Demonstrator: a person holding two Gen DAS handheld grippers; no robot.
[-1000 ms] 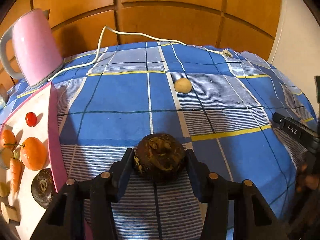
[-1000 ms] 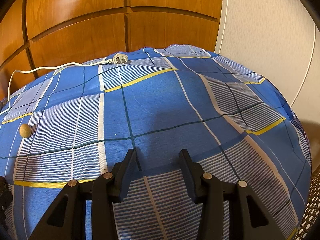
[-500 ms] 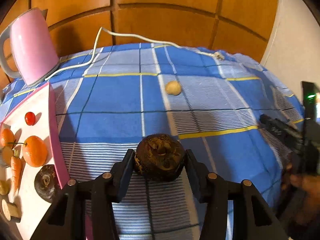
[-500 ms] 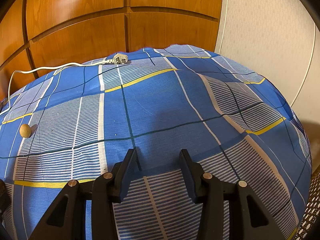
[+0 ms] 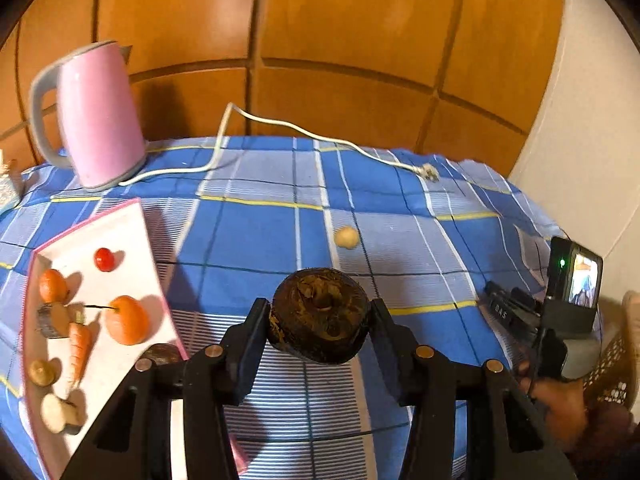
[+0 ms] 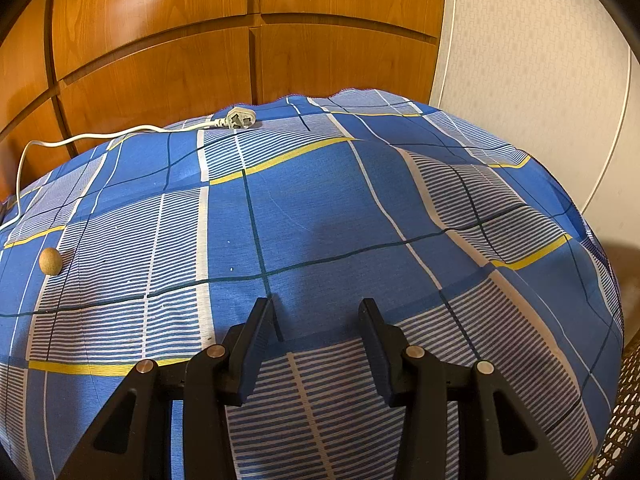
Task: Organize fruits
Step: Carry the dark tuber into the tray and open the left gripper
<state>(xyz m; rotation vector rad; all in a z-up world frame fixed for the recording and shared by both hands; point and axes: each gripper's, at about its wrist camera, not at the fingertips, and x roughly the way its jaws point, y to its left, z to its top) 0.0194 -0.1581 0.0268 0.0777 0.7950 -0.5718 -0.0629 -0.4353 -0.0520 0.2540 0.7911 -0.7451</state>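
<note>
A pink kettle [image 5: 98, 114] stands at the far left corner of the blue checked tablecloth [image 5: 260, 232], right up against the wooden wall panels [image 5: 340, 40]. Its white cord [image 5: 280, 124] trails away from the kettle along the far edge of the cloth and ends in a plug [image 6: 240, 119] lying loose there.

In front of the kettle, nearer the viewer, sits a white tray with a pink rim [image 5: 120, 216]. On the tray lie a small red tomato [image 5: 105, 259], two oranges [image 5: 127, 320], a carrot [image 5: 80, 346] and a few pale pieces I can't name. A dark round fruit [image 5: 162, 354] rests at the tray's near right edge.

Out on the open cloth, well to the right of the kettle and apart from the tray, lies a small tan ball-shaped fruit [image 5: 346, 237], with nothing around it.

The left gripper [image 5: 320, 312] pinches a dark brown round fruit [image 5: 319, 314], one finger pressed on each side, the fruit sitting at the fingertips and clear above the cloth, just right of the tray.

The right gripper [image 6: 316, 316], held in a hand [image 5: 560, 404] far from the kettle, beside a woven basket [image 5: 616, 360], has its fingers apart with only cloth showing between them.
</note>
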